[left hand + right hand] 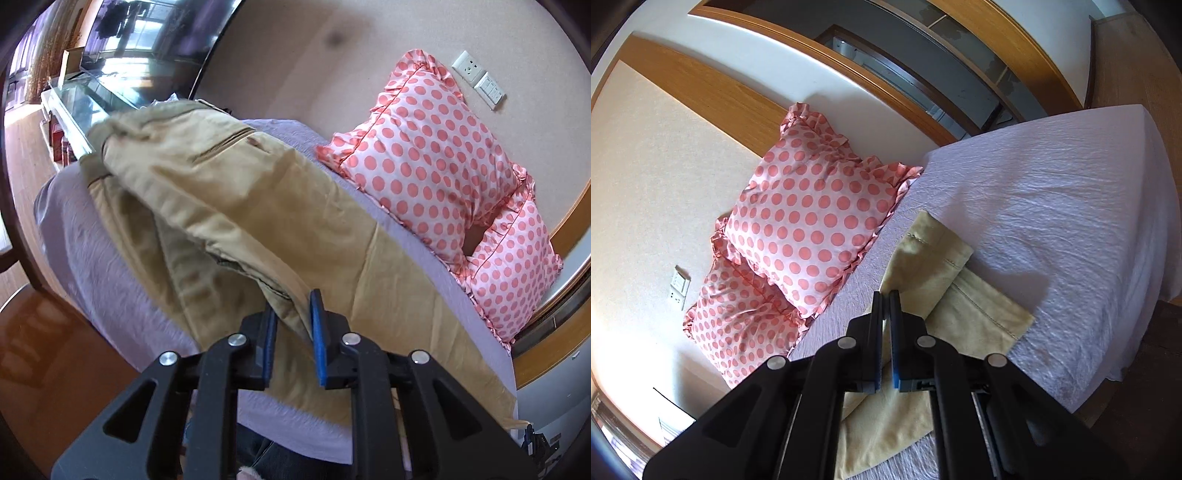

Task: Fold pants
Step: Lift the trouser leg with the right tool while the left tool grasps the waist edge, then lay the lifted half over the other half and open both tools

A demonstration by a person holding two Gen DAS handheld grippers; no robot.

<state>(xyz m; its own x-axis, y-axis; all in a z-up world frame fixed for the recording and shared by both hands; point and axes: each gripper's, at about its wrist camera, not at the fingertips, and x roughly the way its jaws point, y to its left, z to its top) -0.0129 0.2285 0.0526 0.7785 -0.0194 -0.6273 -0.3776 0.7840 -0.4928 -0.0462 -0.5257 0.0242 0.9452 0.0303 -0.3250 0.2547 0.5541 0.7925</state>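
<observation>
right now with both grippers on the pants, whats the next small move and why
Probably carry the left gripper across toward the leg ends. It pinches a lifted fold of the pants, while the right gripper pins the hems on the bed, so the raised half looks ready to lay over.

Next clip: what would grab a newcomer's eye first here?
Probably the two pink polka-dot pillows propped against the wall at the head of the bed. Next, the tan pants sprawled over the lavender sheet, waist end lifted by the left gripper, the right gripper pinching a leg near the hems.
</observation>
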